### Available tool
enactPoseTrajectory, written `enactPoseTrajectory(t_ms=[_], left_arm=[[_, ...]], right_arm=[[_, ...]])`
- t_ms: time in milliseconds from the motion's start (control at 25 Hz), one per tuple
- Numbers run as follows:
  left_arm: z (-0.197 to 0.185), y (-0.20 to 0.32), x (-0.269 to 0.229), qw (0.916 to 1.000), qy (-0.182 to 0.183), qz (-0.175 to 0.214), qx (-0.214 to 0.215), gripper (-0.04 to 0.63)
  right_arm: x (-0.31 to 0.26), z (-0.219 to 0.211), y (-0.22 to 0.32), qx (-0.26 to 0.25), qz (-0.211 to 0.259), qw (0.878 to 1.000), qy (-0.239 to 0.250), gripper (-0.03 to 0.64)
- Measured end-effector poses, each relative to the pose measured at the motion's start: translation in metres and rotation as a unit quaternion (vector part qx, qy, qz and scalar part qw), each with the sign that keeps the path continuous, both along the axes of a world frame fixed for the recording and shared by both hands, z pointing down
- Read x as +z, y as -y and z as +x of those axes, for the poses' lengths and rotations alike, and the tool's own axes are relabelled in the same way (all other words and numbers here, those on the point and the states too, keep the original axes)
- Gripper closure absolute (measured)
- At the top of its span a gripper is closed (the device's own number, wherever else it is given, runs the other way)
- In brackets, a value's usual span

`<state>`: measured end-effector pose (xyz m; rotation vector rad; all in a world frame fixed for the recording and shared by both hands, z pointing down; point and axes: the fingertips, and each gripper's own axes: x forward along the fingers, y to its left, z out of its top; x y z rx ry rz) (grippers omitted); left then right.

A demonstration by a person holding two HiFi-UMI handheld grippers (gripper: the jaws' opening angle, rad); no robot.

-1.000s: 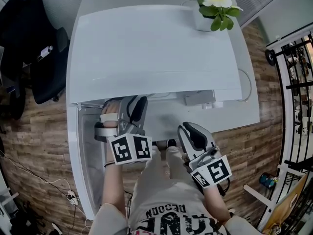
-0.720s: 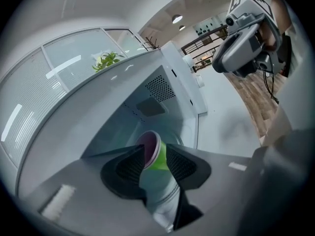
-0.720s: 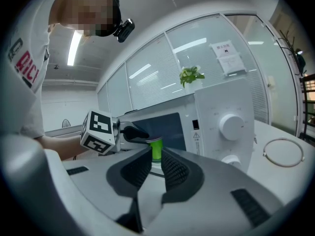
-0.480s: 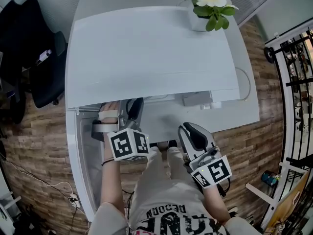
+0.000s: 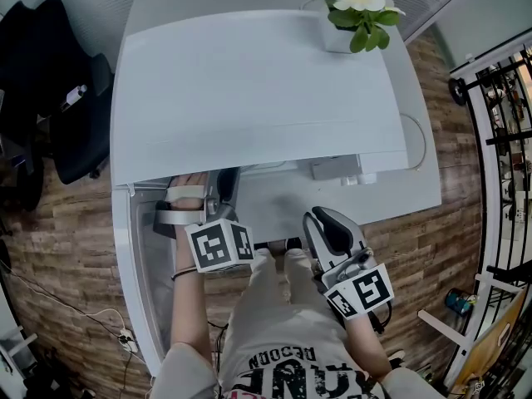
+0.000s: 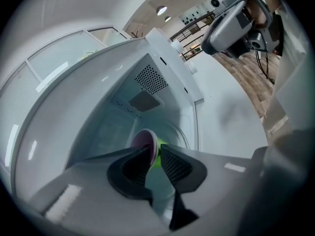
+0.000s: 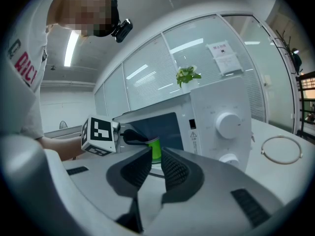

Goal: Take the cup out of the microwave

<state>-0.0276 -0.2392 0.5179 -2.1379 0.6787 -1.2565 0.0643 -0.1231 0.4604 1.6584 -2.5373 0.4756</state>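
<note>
**The cup (image 6: 145, 141) is clamped inside the microwave (image 5: 249, 90)**

Nearest us, the right gripper (image 7: 157, 152) hangs in front of the microwave, its jaws slightly apart with nothing between them. Just beyond, the left gripper (image 6: 155, 148) reaches into the open cavity, and its pads pinch the rim of the green cup with the pink inside. The cup is inside the cavity.

From the head view the microwave's white top hides the cup and the left fingertips. The open door (image 5: 141, 273) stands just left of our left forearm.

Against a second ago, the left gripper sits deeper under the top and its marker cube has rolled. Its jaws have just been closing, with the cup between them. The right gripper has not shifted.

The microwave rests on a white table (image 5: 399, 198), and a potted plant (image 5: 353, 7) stands at its far right corner. Around the table we see a wood-plank floor (image 5: 75, 248), a black chair (image 5: 58, 90) to the left and a metal rack (image 5: 499, 140) to the right.
</note>
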Motion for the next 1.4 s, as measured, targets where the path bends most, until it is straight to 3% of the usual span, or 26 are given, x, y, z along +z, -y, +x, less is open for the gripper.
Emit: enactPoseTrajectory(t_ms=[240,1400], left_arm=[[0.002,-0.002,0.000,0.9999,0.008,-0.001,0.010,0.555],[-0.004,-0.048,-0.029,0.9994,-0.024,-0.016,0.022,0.560]], right_arm=[[0.000,0.001,0.001,0.002,-0.001,1.000,0.001,0.549],[-0.009,-0.008,-0.014,-0.012,0.009,1.000,0.006,0.549]])
